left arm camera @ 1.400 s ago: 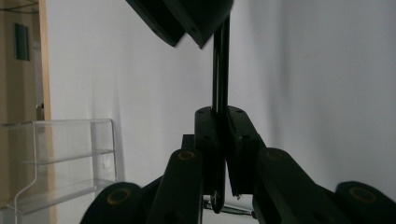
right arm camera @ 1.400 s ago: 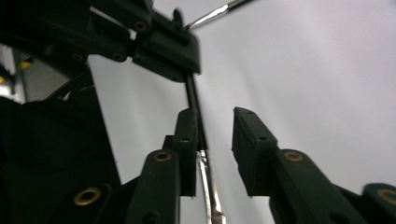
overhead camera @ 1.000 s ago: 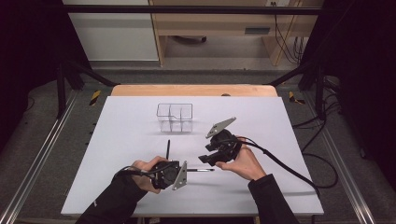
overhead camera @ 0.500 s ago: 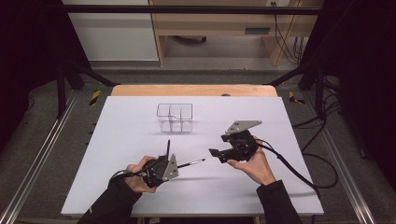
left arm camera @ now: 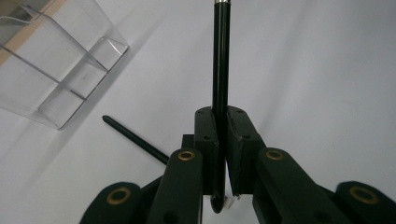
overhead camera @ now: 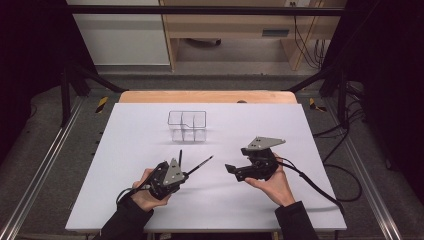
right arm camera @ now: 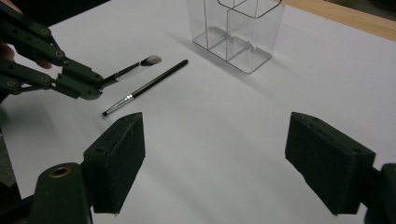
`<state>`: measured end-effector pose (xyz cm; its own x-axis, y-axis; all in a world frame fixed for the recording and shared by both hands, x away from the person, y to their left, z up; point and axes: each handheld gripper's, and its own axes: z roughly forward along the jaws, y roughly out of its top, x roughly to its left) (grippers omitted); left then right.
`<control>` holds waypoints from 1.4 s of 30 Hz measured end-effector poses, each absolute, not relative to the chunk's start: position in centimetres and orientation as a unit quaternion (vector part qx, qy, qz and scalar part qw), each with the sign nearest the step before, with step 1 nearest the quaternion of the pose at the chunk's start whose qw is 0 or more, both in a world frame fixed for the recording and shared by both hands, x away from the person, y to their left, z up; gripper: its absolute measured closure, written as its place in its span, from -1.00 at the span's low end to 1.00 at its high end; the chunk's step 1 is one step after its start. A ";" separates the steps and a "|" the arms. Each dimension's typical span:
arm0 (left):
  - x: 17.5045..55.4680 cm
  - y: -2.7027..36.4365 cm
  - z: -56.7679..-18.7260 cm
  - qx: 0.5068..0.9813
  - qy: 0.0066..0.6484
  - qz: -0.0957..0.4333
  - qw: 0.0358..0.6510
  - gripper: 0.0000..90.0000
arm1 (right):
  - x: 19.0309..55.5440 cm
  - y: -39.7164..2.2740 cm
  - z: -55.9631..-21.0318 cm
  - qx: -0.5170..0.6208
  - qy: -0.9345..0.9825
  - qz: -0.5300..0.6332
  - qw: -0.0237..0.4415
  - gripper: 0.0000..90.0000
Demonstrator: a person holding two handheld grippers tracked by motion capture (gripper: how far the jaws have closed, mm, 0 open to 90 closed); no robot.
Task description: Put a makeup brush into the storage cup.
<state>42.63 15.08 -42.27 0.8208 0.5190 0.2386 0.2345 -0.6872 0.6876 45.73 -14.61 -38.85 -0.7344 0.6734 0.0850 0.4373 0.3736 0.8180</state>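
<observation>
- We see a white rectangular table top that carries everything; a strip of bare wood shows along its far edge.
- A clear plastic organiser box with several open compartments stands upright near the middle of the far edge, well apart from both hands. In the right gripper view it looks empty as far as we can tell.
- Our right gripper, black with a grey three-cornered plate on top, is held above the near right part of the table top, pointing toward the left hand. Its jaws have just been opening and now stand spread wide, with nothing between the pads; bare white surface lies under them.
- Our left gripper is held over the near left part of the table top, close to the near edge. Its jaws are pressed together on the black handle of a slim make-up brush, which sticks out past the fingertips toward the far right, off the surface. In the left gripper view the handle runs straight up between the two pads.
- In the right gripper view the held brush's soft pale tip shows blurred.
- A second thin black brush lies flat on the table top just beside the left gripper, between it and the organiser box, touching neither.
</observation>
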 end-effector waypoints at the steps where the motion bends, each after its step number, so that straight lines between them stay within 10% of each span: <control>1: 42.6 15.1 -42.3 0.890 0.217 0.214 0.340 0.85 | 45.7 -14.5 -39.0 0.340 0.816 0.449 0.130 -0.55; 42: 41.4 11.7 -44.5 0.806 0.335 0.185 0.451 0.85 | 45.4 -12.2 -41.1 0.394 0.733 0.547 0.087 -0.65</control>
<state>41.39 11.65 -44.50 0.7069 0.7073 -0.0041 0.3733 -0.3682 0.8515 45.35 -12.20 -41.15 -0.6739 0.6734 0.3040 0.4830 0.0902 0.8710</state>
